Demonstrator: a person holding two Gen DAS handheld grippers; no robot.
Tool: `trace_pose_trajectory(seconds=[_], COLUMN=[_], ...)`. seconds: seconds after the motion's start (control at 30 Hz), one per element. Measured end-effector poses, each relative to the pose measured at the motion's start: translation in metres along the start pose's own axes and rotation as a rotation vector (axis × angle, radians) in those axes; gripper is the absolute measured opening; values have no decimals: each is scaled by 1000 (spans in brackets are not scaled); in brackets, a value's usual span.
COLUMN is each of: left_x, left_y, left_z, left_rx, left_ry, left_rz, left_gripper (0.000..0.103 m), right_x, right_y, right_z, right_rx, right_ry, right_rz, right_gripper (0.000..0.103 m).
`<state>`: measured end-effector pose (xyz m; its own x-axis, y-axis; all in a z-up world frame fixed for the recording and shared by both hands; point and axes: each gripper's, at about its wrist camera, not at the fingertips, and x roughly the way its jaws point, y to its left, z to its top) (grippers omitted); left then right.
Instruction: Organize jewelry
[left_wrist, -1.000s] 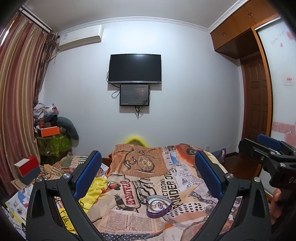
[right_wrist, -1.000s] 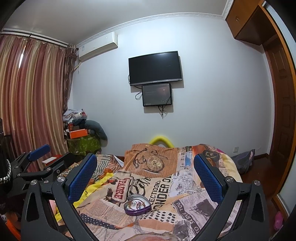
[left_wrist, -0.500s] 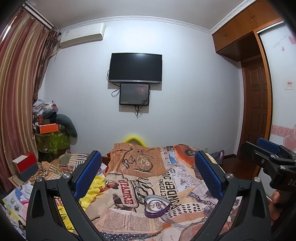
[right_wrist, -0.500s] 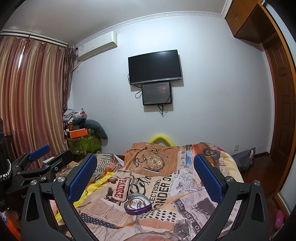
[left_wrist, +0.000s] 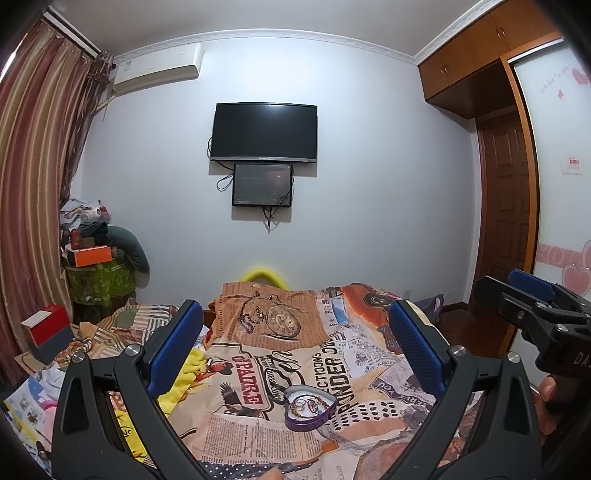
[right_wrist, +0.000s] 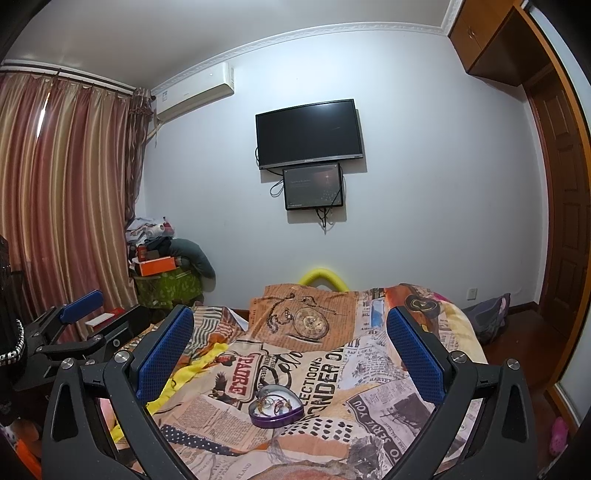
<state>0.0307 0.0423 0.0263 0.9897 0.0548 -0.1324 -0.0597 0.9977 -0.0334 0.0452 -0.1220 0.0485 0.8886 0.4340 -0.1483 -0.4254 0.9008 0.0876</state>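
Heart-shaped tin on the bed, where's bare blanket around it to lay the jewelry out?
Bare blanket lies right of the heart-shaped tin, and beyond it toward the pocket-watch print. Left is crowded: crumpled yellow cloth and clutter along the bed's edge. A loose chain trails beside the tin. Both tongs, left and right, hover open.

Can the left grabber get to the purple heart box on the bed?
Probably yes. The left gripper is open and empty, and the purple heart-shaped tin lies uncovered on the newspaper-print bedspread just ahead of its fingers, with nothing lying between them.
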Motion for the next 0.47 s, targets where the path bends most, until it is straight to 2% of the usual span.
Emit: trace_pose_trajectory(seconds=[0.47], left_x=[4], left_y=[-1], left_z=[-4], left_rx=[5], left_ry=[18], left_rz=[-2], left_gripper=[101], right_x=[3], right_y=[1], right_z=[-2], right_rx=[1], right_ry=[12], right_rz=[0], right_gripper=[103])
